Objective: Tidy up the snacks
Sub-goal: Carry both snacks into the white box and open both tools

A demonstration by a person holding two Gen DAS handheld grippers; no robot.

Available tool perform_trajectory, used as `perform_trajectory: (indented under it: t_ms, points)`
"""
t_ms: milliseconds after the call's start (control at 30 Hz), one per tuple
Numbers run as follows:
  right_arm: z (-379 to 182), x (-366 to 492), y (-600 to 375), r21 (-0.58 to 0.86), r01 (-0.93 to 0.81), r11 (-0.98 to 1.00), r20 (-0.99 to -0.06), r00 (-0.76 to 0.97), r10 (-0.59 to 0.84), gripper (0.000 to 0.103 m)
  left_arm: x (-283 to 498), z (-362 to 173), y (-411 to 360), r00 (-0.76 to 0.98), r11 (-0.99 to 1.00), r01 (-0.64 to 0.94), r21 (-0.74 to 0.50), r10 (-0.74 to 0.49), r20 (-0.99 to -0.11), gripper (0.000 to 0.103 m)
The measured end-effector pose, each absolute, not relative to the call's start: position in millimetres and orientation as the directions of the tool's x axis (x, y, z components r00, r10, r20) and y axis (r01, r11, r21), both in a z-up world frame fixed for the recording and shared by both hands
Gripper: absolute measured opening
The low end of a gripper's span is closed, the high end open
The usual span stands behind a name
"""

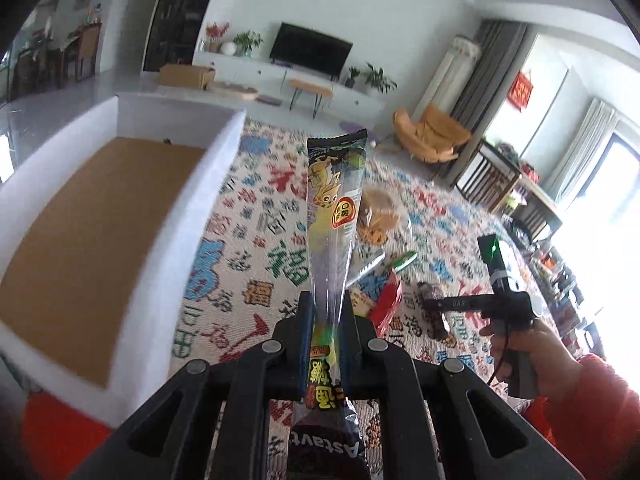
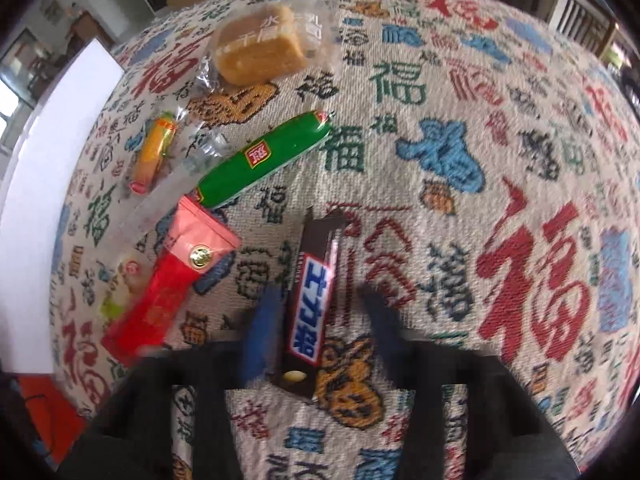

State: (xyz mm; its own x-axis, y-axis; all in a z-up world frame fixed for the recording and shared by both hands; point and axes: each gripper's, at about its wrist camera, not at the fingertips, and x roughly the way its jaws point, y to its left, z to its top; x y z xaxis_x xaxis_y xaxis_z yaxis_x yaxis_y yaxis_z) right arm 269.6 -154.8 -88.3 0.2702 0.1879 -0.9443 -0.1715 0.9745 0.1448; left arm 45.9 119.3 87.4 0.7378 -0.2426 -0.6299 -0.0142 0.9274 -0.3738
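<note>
The patterned cloth [image 2: 460, 208] carries it all; a chocolate bar [image 2: 310, 308] lies nearest, a red packet [image 2: 168, 280] just left of it; a green sausage [image 2: 264, 160] slants beyond, touching that packet's pink end; an orange candy [image 2: 154, 152] lies further left; a wrapped cake [image 2: 260, 46] sits at the far edge.

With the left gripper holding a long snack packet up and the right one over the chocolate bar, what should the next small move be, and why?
Probably the left gripper should swing left and lower over the white box, because it is already shut on the snack packet and the box is open just beside it. The right gripper is open around the chocolate bar, so closing there could follow.
</note>
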Motion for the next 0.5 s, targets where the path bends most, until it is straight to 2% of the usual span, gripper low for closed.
perform_trajectory:
  t_ms: [133, 233, 333, 500]
  points:
    - [-77, 271, -169, 0.213, -0.133, 0.968, -0.929, 0.281, 0.243, 0.018, 28, 102, 145, 0.766, 0.900, -0.037, -0.435, -0.254, -0.590, 0.010]
    - [-48, 268, -168, 0.344, -0.134, 0.929, -0.879, 0.303, 0.369, 0.018, 14, 122, 178, 0.801, 0.881, -0.070, -0.469, -0.230, -0.552, 0.010]
    - [-1, 264, -139, 0.456, -0.198, 0.868, -0.805, 0.326, 0.497, 0.018, 4, 143, 221, 0.839, 0.879, -0.131, -0.459, -0.148, -0.524, 0.010]
    - [83, 251, -47, 0.566, -0.388, 0.728, -0.669, 0.300, 0.680, 0.018, 6, 146, 285, 0.817, 0.878, -0.308, -0.365, 0.047, -0.575, 0.010]
